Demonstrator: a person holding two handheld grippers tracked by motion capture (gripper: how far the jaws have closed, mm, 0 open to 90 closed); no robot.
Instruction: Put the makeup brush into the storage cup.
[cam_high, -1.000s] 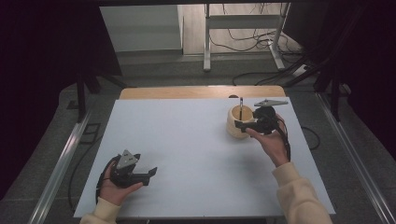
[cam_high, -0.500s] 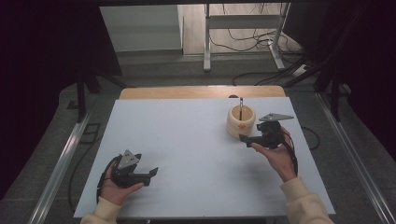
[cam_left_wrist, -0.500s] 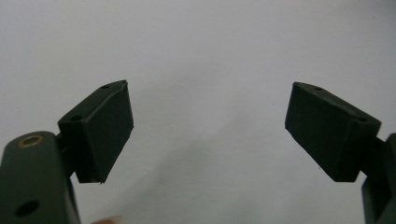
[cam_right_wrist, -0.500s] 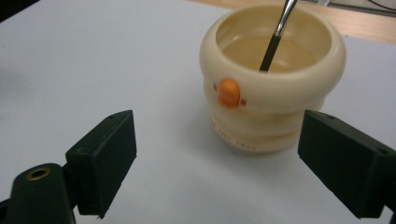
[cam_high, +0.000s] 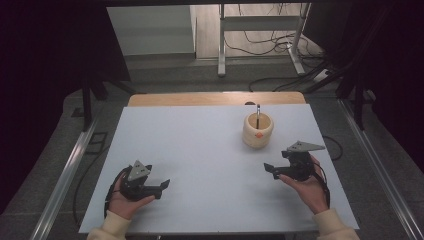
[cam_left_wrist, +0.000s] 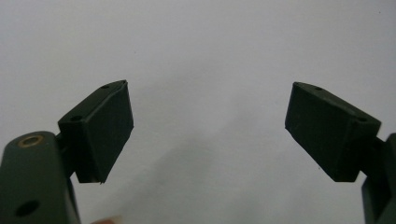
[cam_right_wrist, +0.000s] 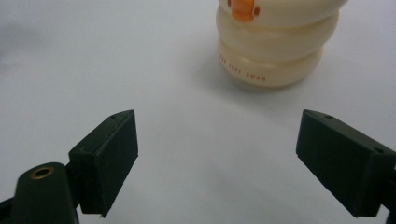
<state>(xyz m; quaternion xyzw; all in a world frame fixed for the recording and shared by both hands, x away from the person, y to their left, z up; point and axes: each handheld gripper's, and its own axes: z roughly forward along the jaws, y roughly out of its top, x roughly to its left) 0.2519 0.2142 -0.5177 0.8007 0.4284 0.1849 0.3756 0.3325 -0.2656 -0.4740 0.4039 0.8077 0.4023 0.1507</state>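
The cream, ribbed, rounded pot w/ an orange spot on its front (cam_high: 258, 130) is standing upright on the white-topped desk (cam_high: 200, 150), toward the far right part of it. A thin dark stick (cam_high: 258, 111) is poking up out of the pot's mouth, upright.

The right claw (cam_high: 270, 169) is sitting in the person's right hand (cam_high: 310, 187), nearer the person than the pot & a bit to its right, apart from it, not touching. Its jaws are standing wide apart w/ nothing between them but bare desk. In the right gripper view the claw (cam_right_wrist: 217, 163) is pointing toward the pot (cam_right_wrist: 275, 44), which is standing ahead & slightly right of centre; small orange lettering is running round one of the lower ribs, too small to read.

The left claw (cam_high: 162, 185) is resting low at the near left of the desk, held in the left hand (cam_high: 127, 200), well apart from the pot. In the left gripper view the claw (cam_left_wrist: 208, 130) is also gaping wide, w/ bare white desk btw the jaws.

A brown wooden strip (cam_high: 215, 98) is showing along the far edge of the desk.
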